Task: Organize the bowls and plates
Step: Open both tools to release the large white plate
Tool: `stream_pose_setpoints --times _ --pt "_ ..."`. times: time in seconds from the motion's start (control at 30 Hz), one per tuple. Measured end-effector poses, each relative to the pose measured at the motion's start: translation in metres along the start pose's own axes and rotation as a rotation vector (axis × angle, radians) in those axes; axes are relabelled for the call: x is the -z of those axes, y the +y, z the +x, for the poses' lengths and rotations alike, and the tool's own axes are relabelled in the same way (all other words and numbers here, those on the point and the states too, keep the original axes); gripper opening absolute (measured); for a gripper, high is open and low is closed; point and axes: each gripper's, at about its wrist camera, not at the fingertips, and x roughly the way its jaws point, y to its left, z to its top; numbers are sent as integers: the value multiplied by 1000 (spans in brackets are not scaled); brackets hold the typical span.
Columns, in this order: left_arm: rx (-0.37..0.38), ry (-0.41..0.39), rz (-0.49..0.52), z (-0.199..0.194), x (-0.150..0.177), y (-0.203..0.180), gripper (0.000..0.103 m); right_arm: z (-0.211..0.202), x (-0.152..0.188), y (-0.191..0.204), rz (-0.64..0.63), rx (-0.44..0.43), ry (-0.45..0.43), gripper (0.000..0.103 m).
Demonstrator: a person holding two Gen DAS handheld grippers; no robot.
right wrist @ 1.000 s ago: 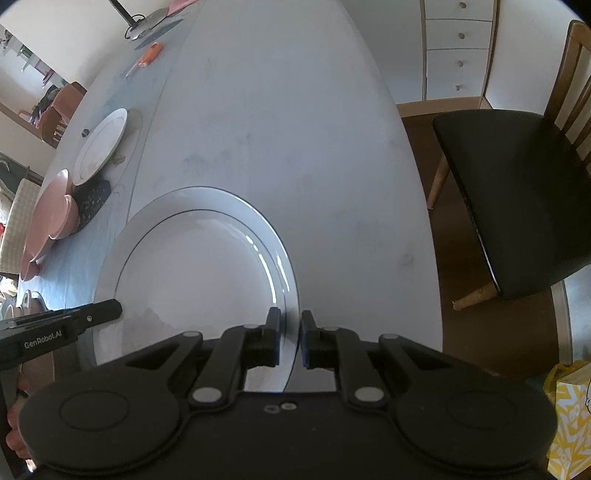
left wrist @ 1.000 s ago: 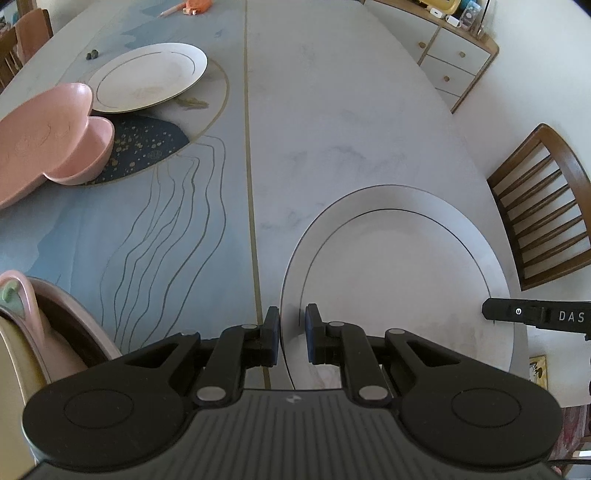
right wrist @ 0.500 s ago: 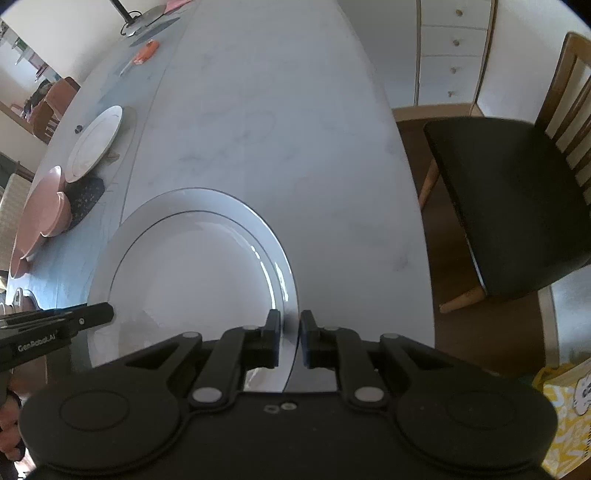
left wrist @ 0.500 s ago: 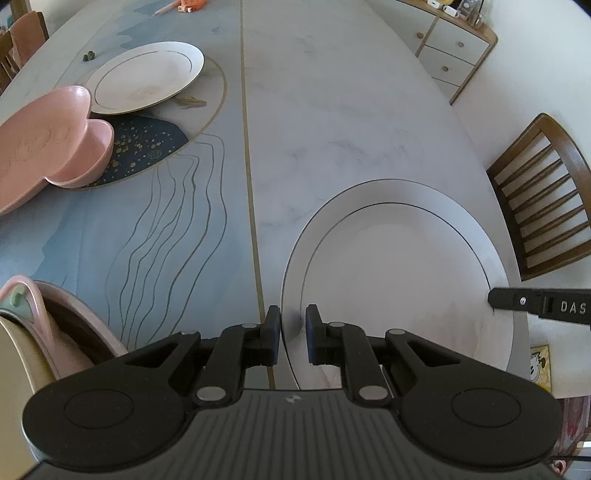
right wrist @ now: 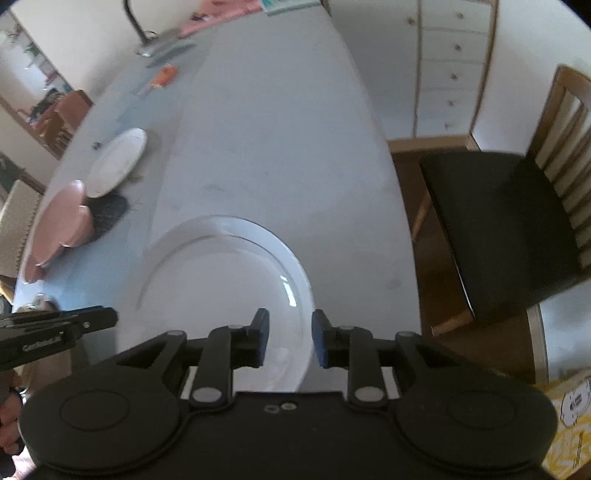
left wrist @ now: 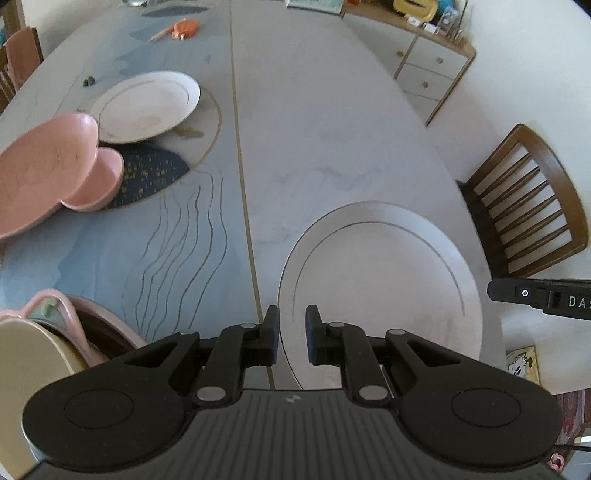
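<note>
A large white plate point(left wrist: 380, 280) with a thin ring line lies on the table near its right edge; it also shows in the right wrist view point(right wrist: 221, 284). My left gripper point(left wrist: 291, 332) is open, its jaws astride the plate's left rim. My right gripper point(right wrist: 290, 338) is open, its jaws astride the plate's right rim. A smaller white plate point(left wrist: 146, 105) lies far left. A pink flower-shaped dish point(left wrist: 40, 173) and a pink bowl point(left wrist: 101, 181) sit beside it. A stack of bowls point(left wrist: 40, 347) is at my lower left.
The table point(left wrist: 314, 122) has a blue jellyfish-pattern mat point(left wrist: 122, 254) on its left half. A wooden chair point(left wrist: 528, 206) stands right of the table, with a black seat point(right wrist: 495, 229). A drawer cabinet point(left wrist: 428, 70) stands behind. An orange tool point(left wrist: 181, 29) lies far back.
Both grippers have opened from a narrow gap on the plate's rims to a wider one. The plate has shifted slightly away and the view has lifted a little.
</note>
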Motion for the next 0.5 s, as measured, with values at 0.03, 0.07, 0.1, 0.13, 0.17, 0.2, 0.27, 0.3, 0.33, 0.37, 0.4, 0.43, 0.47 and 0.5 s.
stream_pose_setpoints --times 0.03,0.07,0.1,0.13,0.17,0.2,0.27,0.3,0.33,0.37,0.4,0.43,0.47,0.5 --pt "5 -7 4 -5 0 0 13 -4 0 4 -9 -9 -9 32" --pt "13 -17 10 -10 -1 0 13 -9 1 8 -16 -16 -20 32" --pt "19 -27 16 -15 -2 0 13 -13 0 12 -23 -20 -31 32" --pt "24 -40 23 -21 -3 0 13 -17 -1 16 -30 -23 -40 34" --pt "29 -51 28 -27 -4 1 14 -21 -1 21 -42 -29 -50 37" --pt "36 -65 31 -33 -5 1 15 -24 -1 26 -52 -33 -60 38" --pt "41 -92 41 -45 -6 1 29 -31 -1 36 -70 -45 -75 40" --pt "40 -109 48 -51 -6 1 33 -33 -2 41 -75 -53 -79 42" --pt "39 -131 58 -58 -5 2 42 -35 -2 45 -80 -60 -84 44" --pt "38 -149 65 -64 -5 2 51 -38 -2 51 -85 -66 -92 47" --pt "36 -166 69 -69 -5 3 55 -41 -2 53 -88 -70 -97 47" --pt "35 -182 72 -75 -5 5 57 -43 -3 58 -91 -72 -102 48" --pt "38 -191 74 -79 -5 7 57 -45 -3 64 -96 -76 -108 49" --pt "43 -199 76 -84 -6 9 57 -47 -2 69 -102 -78 -113 50"
